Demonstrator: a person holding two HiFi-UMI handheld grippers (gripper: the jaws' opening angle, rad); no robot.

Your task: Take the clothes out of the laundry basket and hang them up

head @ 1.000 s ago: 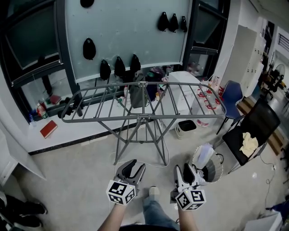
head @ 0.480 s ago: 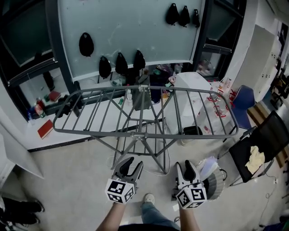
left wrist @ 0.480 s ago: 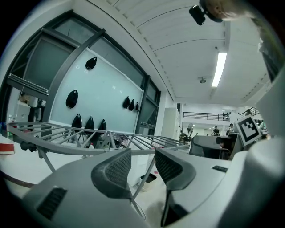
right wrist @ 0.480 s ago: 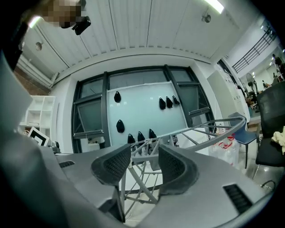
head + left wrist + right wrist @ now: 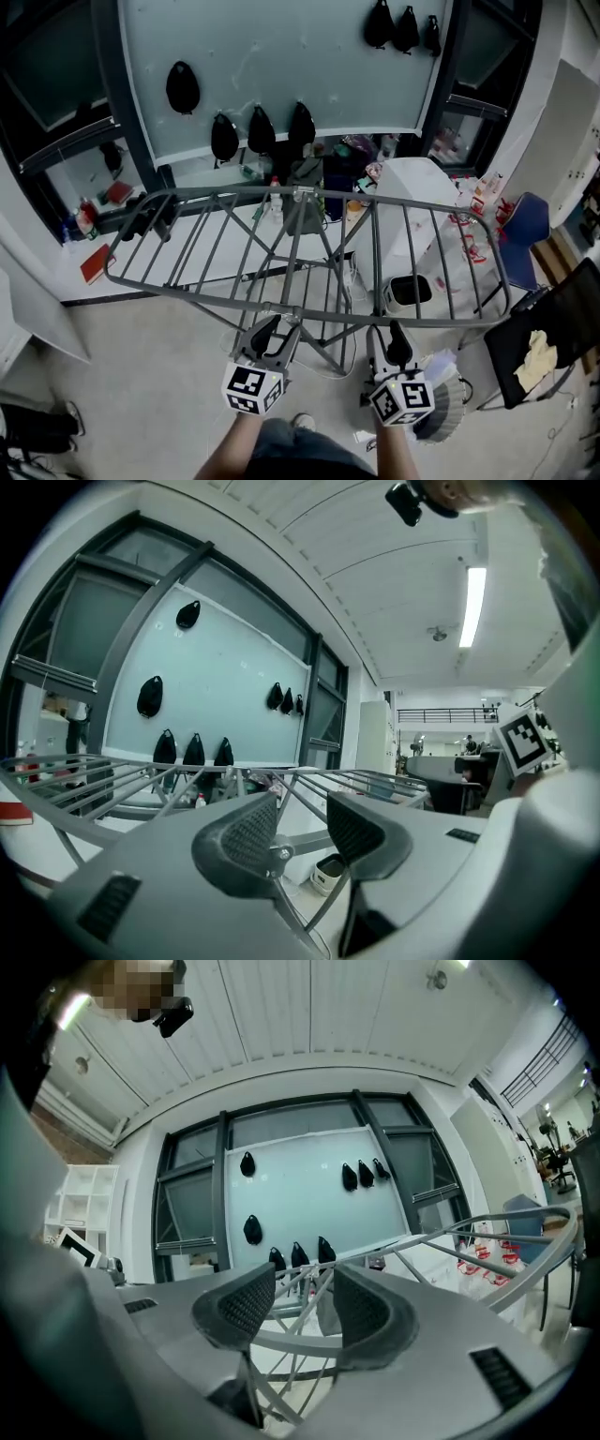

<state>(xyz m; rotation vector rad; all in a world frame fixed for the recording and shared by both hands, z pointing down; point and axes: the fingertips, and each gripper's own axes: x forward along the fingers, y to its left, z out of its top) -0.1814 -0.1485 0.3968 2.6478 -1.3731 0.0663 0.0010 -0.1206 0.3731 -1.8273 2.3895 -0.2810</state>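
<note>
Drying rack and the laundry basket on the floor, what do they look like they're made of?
Drying rack: probably metal tubing with a matt grey painted coat, judging by the thin straight rods and the bolted hub. Laundry basket: the wall looks like grey mesh, either fabric or plastic. It is mostly hidden, so I cannot tell which.

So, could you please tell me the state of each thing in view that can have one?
Drying rack: unfolded, wings spread, no clothes on it.
Laundry basket: on the floor, light cloth at its top, partly hidden.
Left gripper: jaws apart, nothing between them.
Right gripper: jaws apart, nothing between them.
Black chair: pale cloth lying on its seat.
</note>
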